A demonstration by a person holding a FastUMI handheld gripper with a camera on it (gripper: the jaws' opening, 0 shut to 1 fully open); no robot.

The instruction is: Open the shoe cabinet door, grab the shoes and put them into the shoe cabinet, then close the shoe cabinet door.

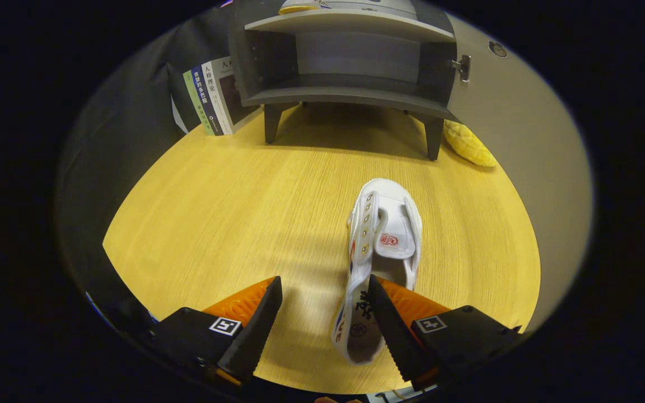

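Gripper [325, 291] fingers spread wide; shoe [381, 240] at right finger's edge, cabinet [350, 61] open beyond.

The book [232, 92] leaning beside the shoe cabinet [350, 67] carries the Chinese title 人格理论 at the top of its pale cover, and the darker spines [202, 101] next to it bear Chinese lettering too small to make out. The white shoe [381, 246] on the tabletop [233, 224] has a red round stamp on its insole, black brush-style characters by the heel and a small round mark below them, none legible. Each side of the claw [325, 305], whose fingers stand apart with the shoe's heel just inside the right one, carries a square black-and-white marker tag [225, 325].
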